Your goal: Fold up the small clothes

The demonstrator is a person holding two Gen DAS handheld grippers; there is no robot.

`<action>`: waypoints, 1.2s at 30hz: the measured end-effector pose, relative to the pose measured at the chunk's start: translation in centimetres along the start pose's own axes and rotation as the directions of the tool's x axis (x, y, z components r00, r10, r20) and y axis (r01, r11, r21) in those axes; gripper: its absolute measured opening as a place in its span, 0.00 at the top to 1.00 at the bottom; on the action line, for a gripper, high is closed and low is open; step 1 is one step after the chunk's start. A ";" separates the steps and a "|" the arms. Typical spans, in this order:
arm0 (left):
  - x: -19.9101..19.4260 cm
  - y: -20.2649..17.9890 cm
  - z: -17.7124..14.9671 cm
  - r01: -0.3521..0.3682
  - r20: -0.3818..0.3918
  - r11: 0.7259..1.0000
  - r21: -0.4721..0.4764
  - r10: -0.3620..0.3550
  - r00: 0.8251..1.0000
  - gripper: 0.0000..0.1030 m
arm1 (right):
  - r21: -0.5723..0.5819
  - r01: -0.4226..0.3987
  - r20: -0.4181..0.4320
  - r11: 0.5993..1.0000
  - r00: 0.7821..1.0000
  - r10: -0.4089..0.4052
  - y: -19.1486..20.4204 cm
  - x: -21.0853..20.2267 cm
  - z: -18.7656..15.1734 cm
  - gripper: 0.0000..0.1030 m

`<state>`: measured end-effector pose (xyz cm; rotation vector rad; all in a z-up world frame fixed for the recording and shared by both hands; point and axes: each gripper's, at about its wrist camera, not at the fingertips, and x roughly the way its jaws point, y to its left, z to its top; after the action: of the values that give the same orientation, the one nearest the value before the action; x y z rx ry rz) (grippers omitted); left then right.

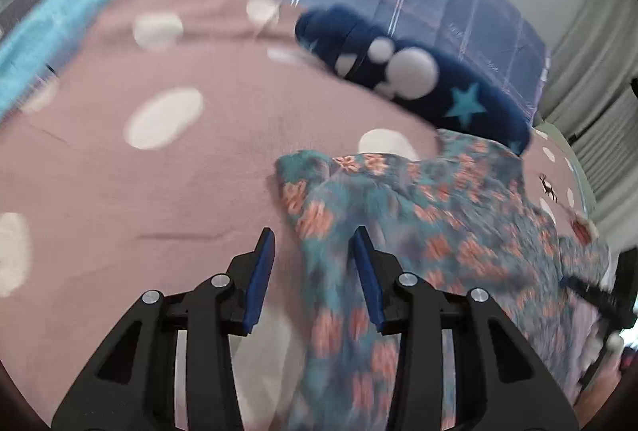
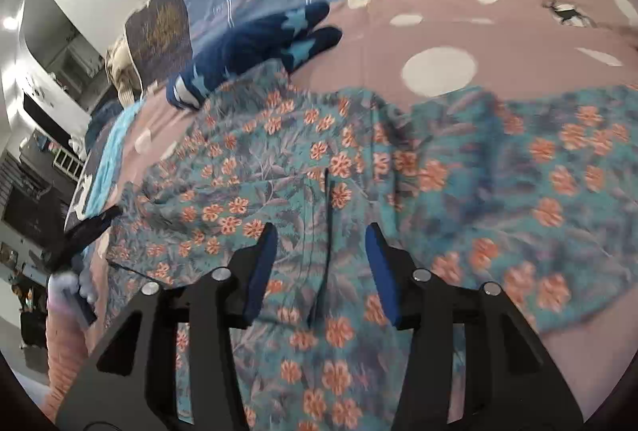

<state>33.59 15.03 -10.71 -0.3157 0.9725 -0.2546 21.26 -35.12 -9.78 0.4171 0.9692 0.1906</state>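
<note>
Hovering over the floral garment [image 2: 359, 160] spread on the dotted bedcover [image 1: 139, 160], my right gripper [image 2: 321, 231] hangs spread and empty above its middle; my left gripper [image 1: 315, 235], also parted, straddles its edge.

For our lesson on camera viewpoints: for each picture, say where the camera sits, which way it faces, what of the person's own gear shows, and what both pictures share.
Left wrist: on the left gripper, angled down at the pink polka-dot bedspread and the edge of the teal floral garment; its open blue-padded fingers show.
Right wrist: on the right gripper, angled down over the garment's middle; its open fingers show.
Shared: the garment, bedspread and navy star-patterned clothing item.
</note>
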 end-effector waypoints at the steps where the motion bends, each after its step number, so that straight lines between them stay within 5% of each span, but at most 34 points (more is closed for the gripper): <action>1: 1.1 0.3 0.6 0.008 0.002 0.999 -0.031 -0.008 1.000 0.60 | -0.001 -0.004 -0.016 1.000 1.000 0.004 0.1 0.7 0.3 0.50; 3: 1.7 0.3 1.4 0.028 0.040 0.999 -0.033 -0.027 0.999 0.69 | -0.003 -0.002 -0.038 1.000 0.999 0.002 0.3 2.9 1.0 0.49; 4: 1.9 0.3 1.8 0.062 0.047 0.997 -0.039 -0.060 0.997 0.96 | -0.011 0.001 -0.033 1.000 0.999 -0.001 0.4 3.3 1.2 0.56; 5: 1.8 0.3 1.9 0.087 0.054 0.995 -0.043 -0.085 0.995 0.95 | -0.030 0.017 -0.016 0.999 1.000 -0.017 0.8 3.8 1.5 0.96; 9: -2.2 -1.9 1.1 0.030 0.212 0.993 0.112 -0.053 0.976 0.95 | -0.061 0.037 0.113 0.997 0.993 -0.030 2.2 0.9 1.7 0.98; 12: -1.5 -2.2 0.9 -0.060 0.217 0.984 0.169 0.022 0.976 0.95 | -0.065 0.155 0.156 0.986 0.977 -0.143 1.9 0.4 1.9 0.98; 14: 0.2 -2.2 0.7 -0.131 0.180 0.972 0.197 0.096 0.979 0.94 | -0.076 0.250 0.124 0.965 0.963 -0.239 1.0 2.3 2.3 0.88; 17: -0.1 -2.1 0.7 -0.135 0.187 0.973 0.187 0.100 0.977 0.87 | -0.002 0.148 0.081 0.989 0.986 -0.148 -0.8 2.6 1.7 0.82; 19: -2.0 -2.4 0.5 -0.151 0.222 0.969 0.195 0.106 0.969 0.72 | -0.035 0.113 0.088 0.993 0.990 -0.110 -0.5 1.5 1.0 0.80; 24: -5.7 -4.1 -1.2 -0.132 0.244 0.953 0.273 0.065 0.968 0.61 | -0.150 0.025 0.046 0.988 0.999 -0.018 2.0 -0.7 -1.2 0.74; 26: -4.7 -5.0 -2.7 -0.191 0.197 0.918 0.348 0.127 0.972 0.59 | -0.177 0.028 0.021 0.984 0.999 -0.024 2.8 -0.3 -2.0 0.55; 28: -1.5 -4.7 -4.2 -0.268 0.096 0.875 0.404 0.251 0.963 0.58 | -0.177 0.089 -0.030 0.980 0.995 -0.096 2.9 1.6 -2.5 0.53; 30: -0.8 -3.7 -4.7 -0.262 0.104 0.890 0.374 0.240 0.965 0.57 | -0.169 0.095 -0.006 0.981 0.995 -0.097 2.8 2.4 -2.7 0.66; 31: -1.3 -3.1 -4.3 -0.239 0.091 0.909 0.340 0.221 0.971 0.59 | -0.181 0.104 0.008 0.978 0.995 -0.104 3.1 2.4 -2.6 0.96; 33: -2.5 -2.4 -3.8 -0.234 0.105 0.933 0.274 0.212 0.972 0.63 | -0.164 0.075 0.027 0.984 0.997 -0.071 3.5 1.2 -2.6 0.96; 36: -2.9 -2.3 -4.1 -0.291 0.128 0.911 0.294 0.264 0.956 0.62 | -0.214 0.143 0.099 0.966 0.987 -0.124 4.8 -1.6 -2.7 0.95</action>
<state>28.44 13.35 -9.77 0.1013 0.8646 -0.1286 18.27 -30.66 -7.89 0.1538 0.8781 0.1543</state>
